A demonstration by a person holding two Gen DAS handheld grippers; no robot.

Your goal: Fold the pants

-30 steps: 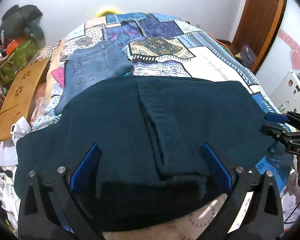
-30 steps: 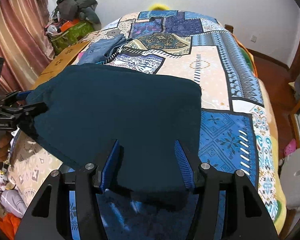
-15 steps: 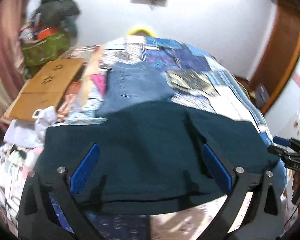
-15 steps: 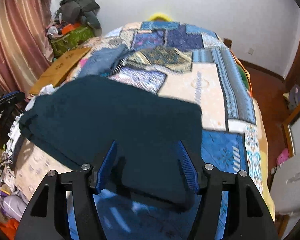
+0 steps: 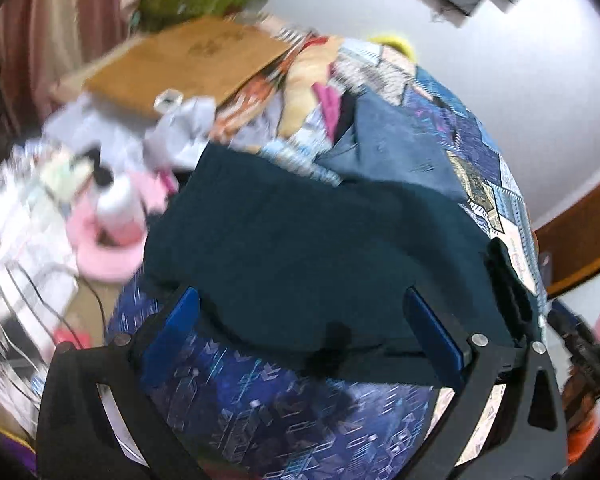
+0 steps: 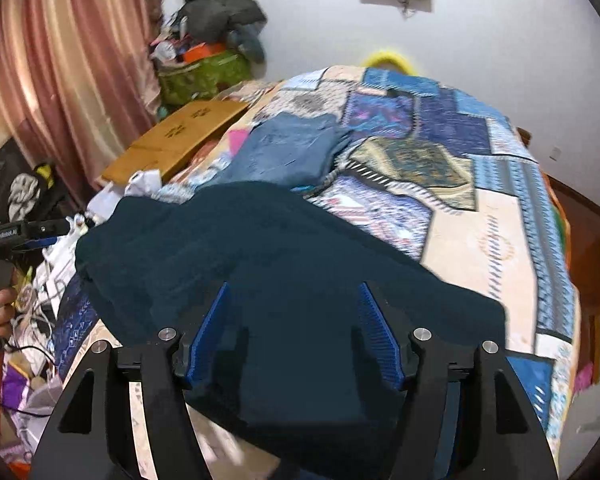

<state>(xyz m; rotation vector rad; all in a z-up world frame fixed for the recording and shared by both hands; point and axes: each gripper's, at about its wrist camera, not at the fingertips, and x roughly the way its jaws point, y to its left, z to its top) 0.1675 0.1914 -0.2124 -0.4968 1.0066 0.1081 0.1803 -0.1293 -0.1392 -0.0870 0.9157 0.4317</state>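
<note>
The dark pants point(image 6: 284, 280) lie folded on the near part of the bed point(image 6: 496, 240). The right gripper point(image 6: 294, 332) is opening, nothing pinched; the left gripper point(image 5: 300, 344), wide and empty, has swung left off the cloth. The fold looks finished.

White lettering on the left tongs point(image 6: 32, 232) looks like "Genrobot.AI", too small to be sure

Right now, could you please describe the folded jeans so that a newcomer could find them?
Find the patchwork bedspread covering the bed. The folded jeans lie toward its far left side, just beyond the big dark teal pants. They are faded light-blue denim, smaller and paler than those pants.
</note>
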